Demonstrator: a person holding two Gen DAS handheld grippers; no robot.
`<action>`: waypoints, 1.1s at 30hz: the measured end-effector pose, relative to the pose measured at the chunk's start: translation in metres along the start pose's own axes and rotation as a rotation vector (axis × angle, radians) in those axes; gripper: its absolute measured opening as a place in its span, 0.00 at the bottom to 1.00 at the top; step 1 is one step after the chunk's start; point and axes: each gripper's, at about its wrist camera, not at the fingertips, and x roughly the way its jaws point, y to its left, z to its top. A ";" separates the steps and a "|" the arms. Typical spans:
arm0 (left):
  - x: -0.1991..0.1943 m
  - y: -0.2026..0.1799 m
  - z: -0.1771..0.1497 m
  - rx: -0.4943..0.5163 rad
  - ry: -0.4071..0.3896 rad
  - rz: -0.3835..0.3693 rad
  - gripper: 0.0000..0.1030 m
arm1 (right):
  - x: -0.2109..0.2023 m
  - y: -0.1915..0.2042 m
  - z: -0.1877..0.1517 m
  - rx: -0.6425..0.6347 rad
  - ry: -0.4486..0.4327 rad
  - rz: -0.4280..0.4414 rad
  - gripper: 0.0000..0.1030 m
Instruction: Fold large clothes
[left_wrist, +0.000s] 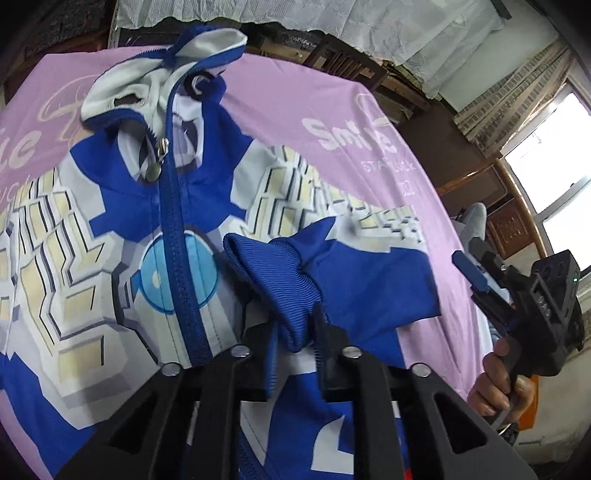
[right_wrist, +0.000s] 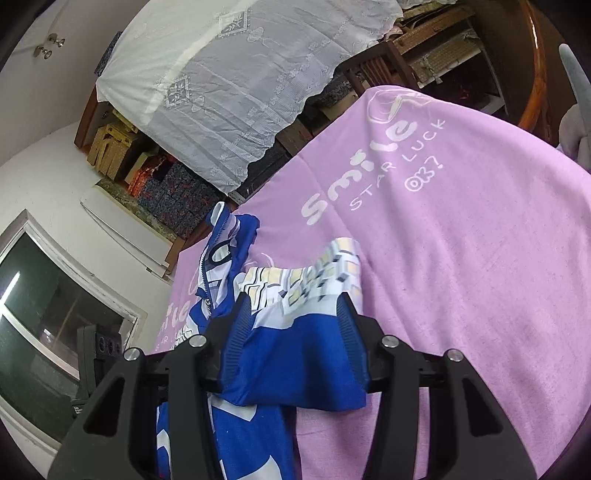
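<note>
My left gripper (left_wrist: 295, 334) is clenched on the zip jacket's (left_wrist: 110, 229) ribbed cuff (left_wrist: 269, 266). My right gripper (right_wrist: 295, 343) seems released, its jaws straddling the sleeve (right_wrist: 295, 362) loosely. Next I should lay the cuff across the chest.

Bare pink sheet (right_wrist: 480, 258) right of the jacket (right_wrist: 295, 369); draped shelves (right_wrist: 229, 92) beyond.
</note>
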 end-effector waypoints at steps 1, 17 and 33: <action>-0.005 -0.002 0.001 0.011 -0.017 0.011 0.13 | -0.001 0.001 0.000 -0.006 -0.006 -0.007 0.47; -0.121 0.059 -0.022 -0.023 -0.245 0.230 0.12 | 0.012 0.018 -0.016 -0.092 0.046 -0.007 0.31; -0.090 0.121 -0.059 -0.130 -0.156 0.248 0.14 | 0.089 0.026 -0.014 -0.020 0.253 -0.032 0.45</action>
